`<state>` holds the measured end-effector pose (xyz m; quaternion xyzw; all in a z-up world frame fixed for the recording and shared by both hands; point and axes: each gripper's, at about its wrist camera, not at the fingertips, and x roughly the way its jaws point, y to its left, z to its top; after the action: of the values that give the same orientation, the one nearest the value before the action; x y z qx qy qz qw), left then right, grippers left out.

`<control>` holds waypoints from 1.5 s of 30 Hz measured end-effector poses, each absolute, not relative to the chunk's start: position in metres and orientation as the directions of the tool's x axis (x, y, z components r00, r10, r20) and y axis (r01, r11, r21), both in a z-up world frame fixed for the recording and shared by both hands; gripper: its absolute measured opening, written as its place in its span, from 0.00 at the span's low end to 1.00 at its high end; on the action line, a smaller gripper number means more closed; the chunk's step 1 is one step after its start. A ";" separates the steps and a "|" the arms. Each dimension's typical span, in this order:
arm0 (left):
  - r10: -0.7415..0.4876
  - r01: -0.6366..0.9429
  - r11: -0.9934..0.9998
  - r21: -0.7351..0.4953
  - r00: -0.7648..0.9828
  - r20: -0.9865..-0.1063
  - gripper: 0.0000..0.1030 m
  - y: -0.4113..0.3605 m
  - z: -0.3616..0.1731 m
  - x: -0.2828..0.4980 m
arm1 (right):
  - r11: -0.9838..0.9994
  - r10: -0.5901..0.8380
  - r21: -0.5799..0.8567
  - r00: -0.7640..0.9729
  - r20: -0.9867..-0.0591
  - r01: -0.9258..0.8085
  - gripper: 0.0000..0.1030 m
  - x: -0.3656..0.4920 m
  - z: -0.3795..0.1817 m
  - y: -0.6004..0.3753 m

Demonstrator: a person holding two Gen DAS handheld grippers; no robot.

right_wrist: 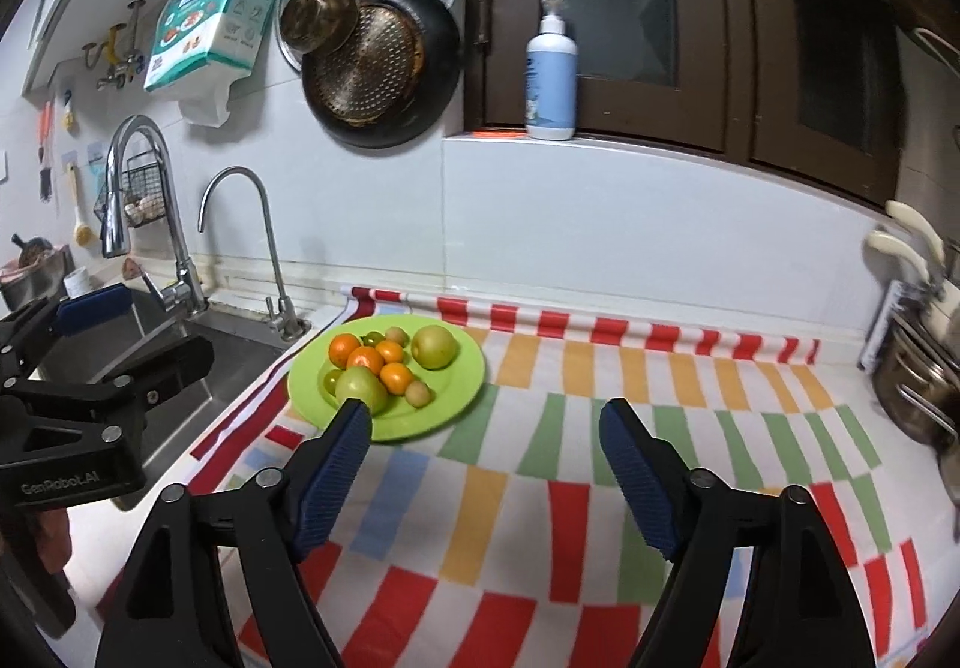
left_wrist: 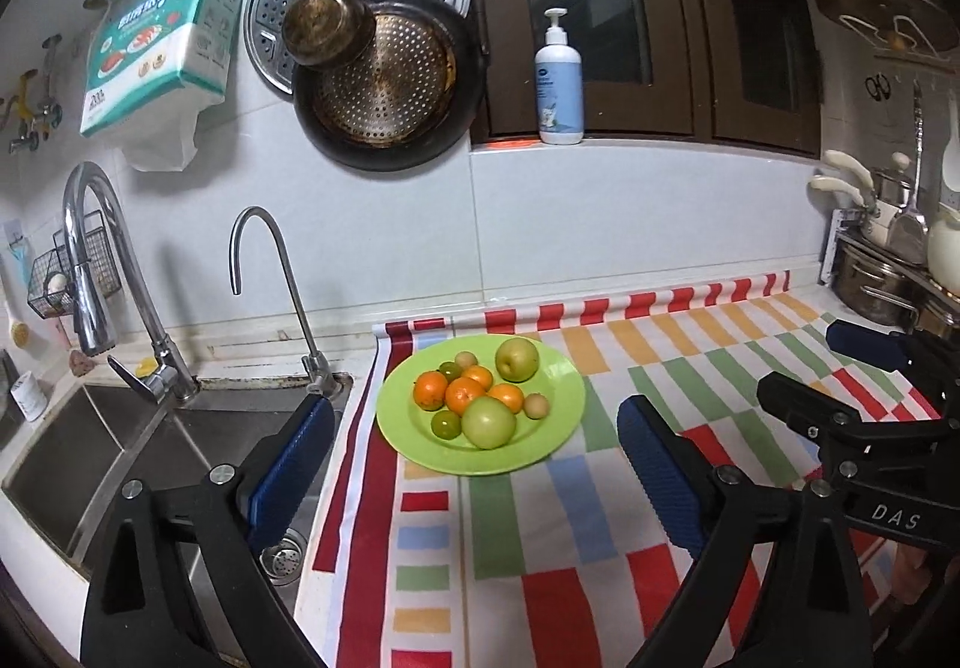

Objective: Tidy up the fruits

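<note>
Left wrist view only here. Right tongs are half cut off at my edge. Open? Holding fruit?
Observer: Right tongs open, nothing between the pads.
Operator: Where do my left tongs sit from that side?
Observer: Left tongs show against the sink, left of the green plate.
Operator: Any fruit loose near the right tongs?
Observer: None visible. The striped cloth ahead of them is bare; the fruit is all on the plate.

On my lime-green plate [left_wrist: 552,416], near the striped cloth's [left_wrist: 540,578] sink-side back corner, the fruit sits heaped together: four oranges [left_wrist: 465,394] at the centre, a green apple [left_wrist: 488,422] at the front, a yellowish apple [left_wrist: 516,360] toward the back rim, and small green and tan fruits around them.
</note>
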<state>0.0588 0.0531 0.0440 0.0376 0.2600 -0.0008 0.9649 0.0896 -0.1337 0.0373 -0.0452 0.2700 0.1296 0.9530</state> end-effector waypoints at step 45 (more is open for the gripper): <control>-0.028 0.059 0.997 0.047 0.871 -0.490 1.00 0.039 0.052 -0.010 | 0.983 0.168 0.031 0.834 -0.526 -0.179 0.84 0.016 0.050 -0.172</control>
<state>-0.0103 0.0389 0.0516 0.0301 0.2530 -0.0224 0.9667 0.0160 -0.1721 0.0502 -0.0099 0.2736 0.0905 0.9575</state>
